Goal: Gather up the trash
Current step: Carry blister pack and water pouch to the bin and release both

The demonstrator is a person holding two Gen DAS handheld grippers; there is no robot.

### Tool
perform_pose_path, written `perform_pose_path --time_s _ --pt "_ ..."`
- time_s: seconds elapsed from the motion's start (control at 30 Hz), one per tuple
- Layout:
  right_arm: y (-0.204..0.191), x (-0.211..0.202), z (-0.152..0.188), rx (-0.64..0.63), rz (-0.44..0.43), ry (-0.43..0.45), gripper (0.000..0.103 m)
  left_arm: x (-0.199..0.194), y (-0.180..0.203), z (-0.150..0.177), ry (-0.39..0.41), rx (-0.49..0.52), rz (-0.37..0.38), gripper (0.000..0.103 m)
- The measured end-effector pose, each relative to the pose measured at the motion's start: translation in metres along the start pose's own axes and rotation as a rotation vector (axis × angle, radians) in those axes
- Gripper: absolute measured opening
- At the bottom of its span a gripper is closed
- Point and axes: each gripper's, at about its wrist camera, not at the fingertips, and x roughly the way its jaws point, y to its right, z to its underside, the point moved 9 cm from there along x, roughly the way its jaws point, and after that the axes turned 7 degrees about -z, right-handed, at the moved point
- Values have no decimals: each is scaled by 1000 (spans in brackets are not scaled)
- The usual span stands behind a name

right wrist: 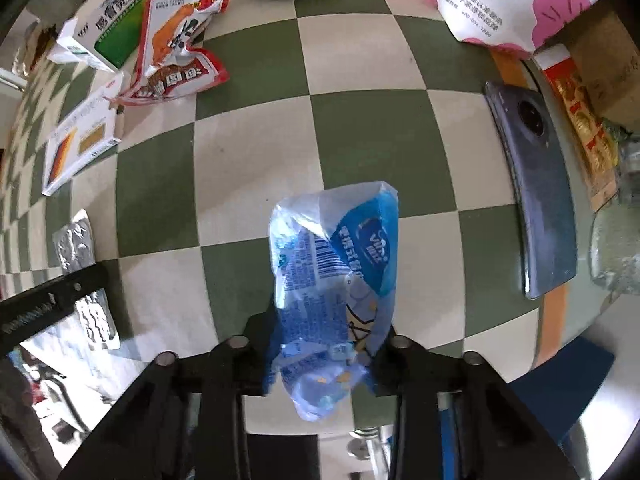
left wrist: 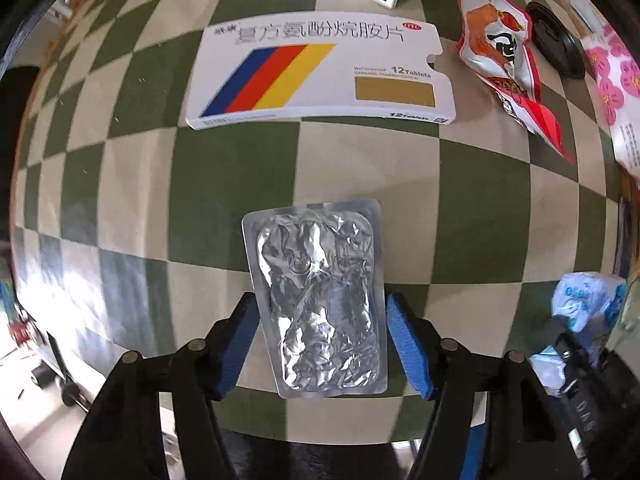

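Note:
My left gripper (left wrist: 322, 344) has its blue pads on either side of a crumpled silver blister pack (left wrist: 318, 300), closed on its two long edges above the checkered tablecloth. My right gripper (right wrist: 324, 344) is shut on a blue and white plastic wrapper (right wrist: 336, 276) and holds it above the table. That wrapper also shows at the right of the left wrist view (left wrist: 584, 304). The blister pack and the left gripper show at the left of the right wrist view (right wrist: 86, 280).
A white tablet box (left wrist: 320, 76) with blue, red and yellow stripes lies ahead. A red snack pouch (left wrist: 508, 60), a black lid (left wrist: 556, 40), a green-white medicine box (right wrist: 104, 20), a pink-flowered bag (right wrist: 512, 0) and a phone (right wrist: 536, 184) lie around.

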Motion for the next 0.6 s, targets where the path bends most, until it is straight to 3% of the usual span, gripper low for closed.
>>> perform_pose_path --time_s 0.3,0.6 --pt "-9 -23 11 18 -89 63 31 -45 8 -1 185 162 -86 62" --pt "-53 -70 29 -27 -135 152 28 -108 -30 9 355 136 -53 62"
